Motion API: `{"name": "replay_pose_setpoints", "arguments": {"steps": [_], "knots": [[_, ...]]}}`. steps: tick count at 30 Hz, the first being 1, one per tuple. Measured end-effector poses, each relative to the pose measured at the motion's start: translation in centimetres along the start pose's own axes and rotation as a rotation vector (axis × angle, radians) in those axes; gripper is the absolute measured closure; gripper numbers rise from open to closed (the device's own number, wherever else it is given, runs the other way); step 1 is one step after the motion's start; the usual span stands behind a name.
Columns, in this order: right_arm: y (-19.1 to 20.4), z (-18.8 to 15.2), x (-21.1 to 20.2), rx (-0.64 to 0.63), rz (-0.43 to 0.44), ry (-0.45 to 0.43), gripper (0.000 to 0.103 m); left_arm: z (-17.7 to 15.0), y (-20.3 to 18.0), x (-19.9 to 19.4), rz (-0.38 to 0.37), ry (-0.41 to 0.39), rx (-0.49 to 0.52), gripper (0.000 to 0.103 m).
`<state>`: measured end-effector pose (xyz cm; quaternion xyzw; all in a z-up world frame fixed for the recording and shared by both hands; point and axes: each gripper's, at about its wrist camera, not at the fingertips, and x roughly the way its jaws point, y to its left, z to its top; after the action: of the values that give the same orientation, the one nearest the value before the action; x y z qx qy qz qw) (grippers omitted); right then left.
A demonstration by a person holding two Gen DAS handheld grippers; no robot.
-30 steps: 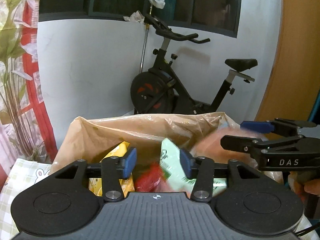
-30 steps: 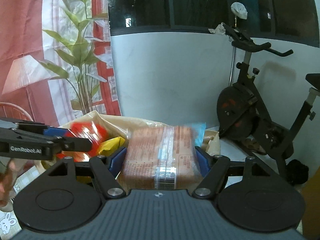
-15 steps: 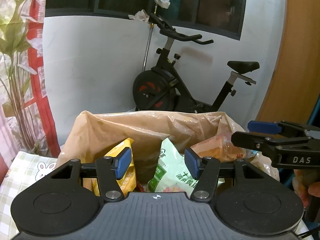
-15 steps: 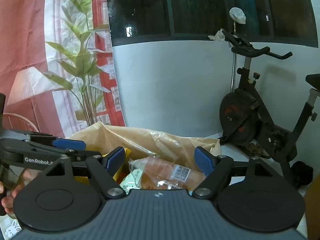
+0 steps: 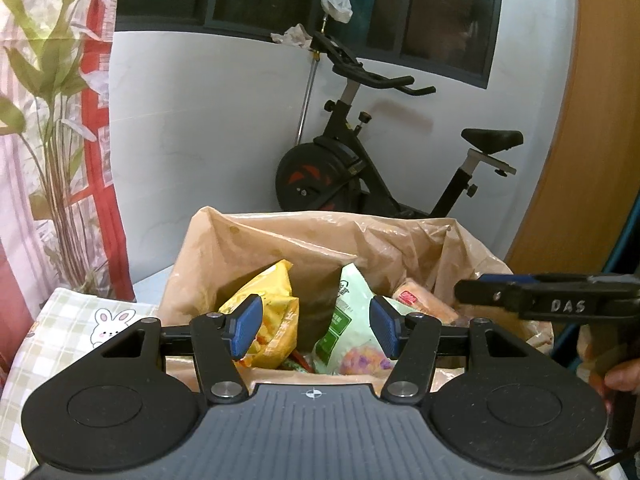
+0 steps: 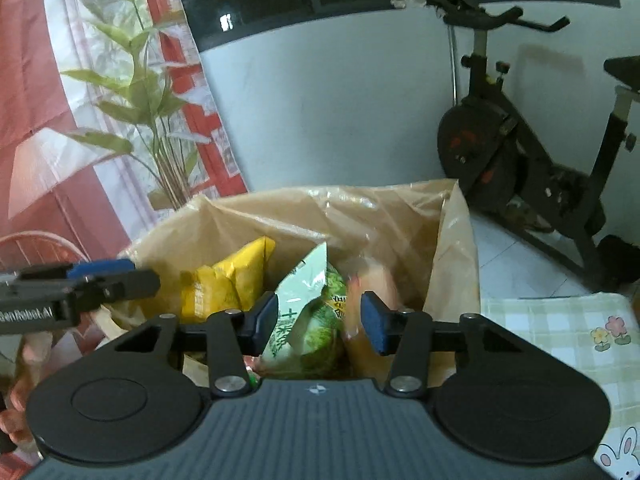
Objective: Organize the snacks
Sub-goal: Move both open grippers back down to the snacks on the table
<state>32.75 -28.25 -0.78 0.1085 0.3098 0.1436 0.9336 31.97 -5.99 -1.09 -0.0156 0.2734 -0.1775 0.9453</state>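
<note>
Over the bag (image 5: 280, 240), both grippers hung empty.
Left gripper (image 5: 316, 330) open; right gripper (image 6: 319, 319) had just narrowed, gripping nothing. Snacks (image 6: 224, 280) stood inside the bag on the table (image 6: 560, 320).

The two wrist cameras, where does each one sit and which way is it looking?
Left wrist: on the left gripper, looking along its open jaws into the brown bag; the right gripper and a hand show at right.
Right wrist: on the right gripper, jaws just closing on nothing; the left gripper at left.
Shared: bag, yellow packet, green packet, exercise bike.
</note>
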Motion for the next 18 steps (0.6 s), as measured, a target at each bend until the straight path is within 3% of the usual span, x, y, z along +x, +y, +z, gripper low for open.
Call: {"name": "replay_pose_setpoints", "arguments": {"steps": [8,13,18], "knots": [[2.6,-1.1,-3.3,-0.086,-0.025,-0.090,0.054,-1.7,2.1,-3.7,-0.001,-0.040,-0.017,0.041],[4.8,-4.9,-6.6,-0.166,0.023,-0.193,0.054,-4.1,4.7,-6.7,0.013,-0.054,-0.045,0.041],[5.1,-9.1,-8.3,-0.122,0.052,-0.232,0.054,-6.9,7.0,-8.2,0.061,-0.028,-0.084,0.041]]}}
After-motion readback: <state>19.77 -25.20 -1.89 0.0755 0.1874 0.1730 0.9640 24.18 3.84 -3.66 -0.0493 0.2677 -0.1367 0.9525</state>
